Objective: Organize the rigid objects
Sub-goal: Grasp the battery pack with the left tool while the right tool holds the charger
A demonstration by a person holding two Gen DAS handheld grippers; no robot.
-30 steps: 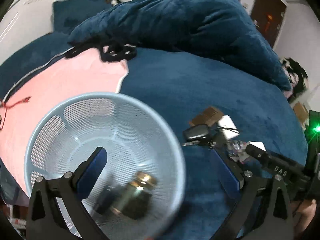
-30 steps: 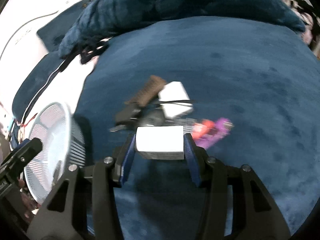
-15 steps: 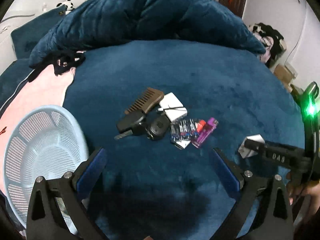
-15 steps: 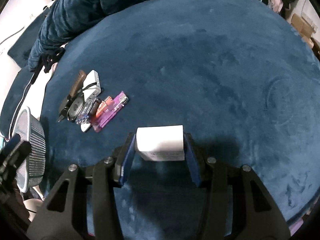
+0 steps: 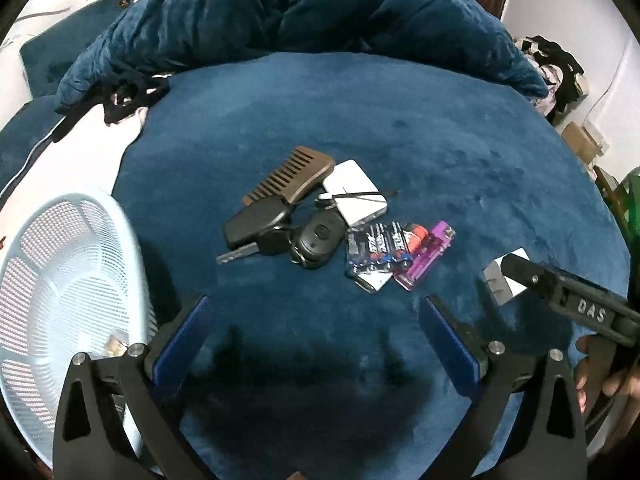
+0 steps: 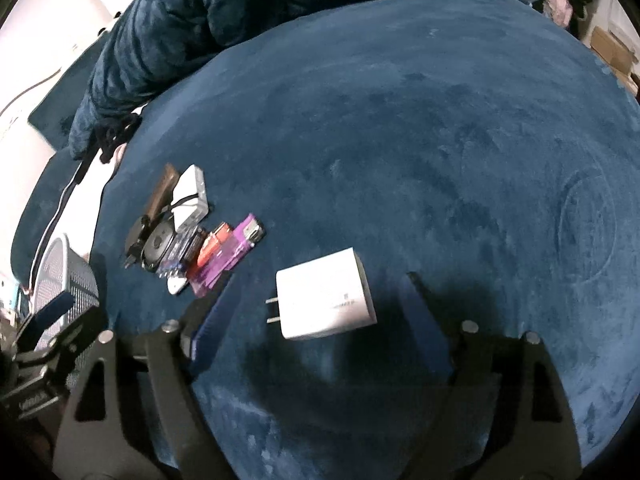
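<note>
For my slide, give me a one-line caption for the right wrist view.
Right gripper opening around a white wall charger on the blue blanket, apart from the clutter pile.

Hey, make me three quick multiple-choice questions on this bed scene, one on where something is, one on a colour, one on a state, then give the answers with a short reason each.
1. Where does the white charger lie?
A. In the basket
B. On the blue blanket, between the right gripper's fingers
C. On top of the comb

2. What colour is the lighter beside the batteries?
A. Purple
B. Green
C. Yellow

3. How is the left gripper?
A. Shut on the comb
B. Shut on the car key
C. Open, holding nothing

Answers:
1 B: the charger rests on the blanket, apart from both pads of the right gripper, whose jaws are opening.
2 A: its translucent body is purple.
3 C: its blue pads stand wide with only blanket between them.
</note>
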